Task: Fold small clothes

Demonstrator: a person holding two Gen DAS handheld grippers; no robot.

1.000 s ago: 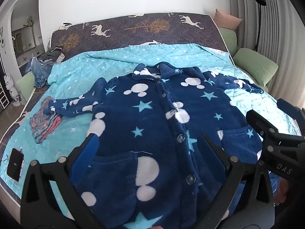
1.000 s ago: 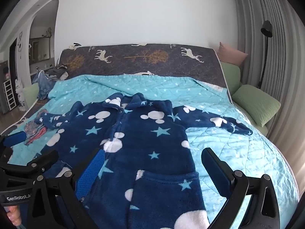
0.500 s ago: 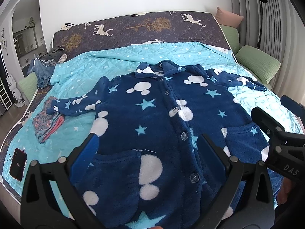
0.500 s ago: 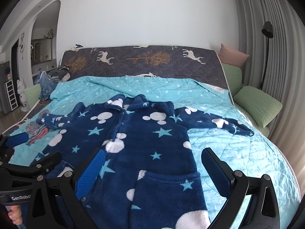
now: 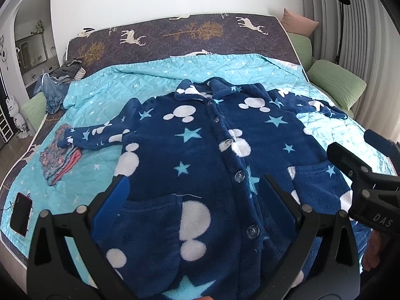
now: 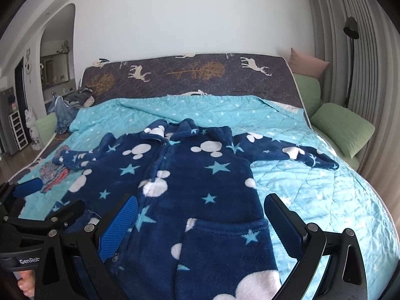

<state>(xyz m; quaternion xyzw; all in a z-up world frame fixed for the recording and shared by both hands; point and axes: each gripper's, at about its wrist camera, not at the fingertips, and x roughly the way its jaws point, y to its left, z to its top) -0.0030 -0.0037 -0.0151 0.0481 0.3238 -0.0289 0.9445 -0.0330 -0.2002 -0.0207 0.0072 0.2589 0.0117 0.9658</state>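
Note:
A navy fleece jacket (image 5: 200,155) with white mouse heads and pale blue stars lies spread flat, buttoned, front up, on the turquoise quilt (image 5: 150,80); it also shows in the right wrist view (image 6: 190,175). Both sleeves stretch outward. My left gripper (image 5: 192,200) is open and empty, held above the jacket's lower left pocket. My right gripper (image 6: 200,220) is open and empty, above the lower right pocket. Each gripper shows at the edge of the other's view.
A small folded floral garment (image 5: 58,157) lies left of the jacket under the sleeve end. A phone (image 5: 21,210) lies at the bed's near left edge. Loose clothes (image 5: 60,80) pile at the far left. Green pillows (image 5: 335,85) line the right side.
Both grippers have pulled back and risen slightly, so the jacket sits a little lower and farther in view. Both stay open and empty. The jacket has not moved.

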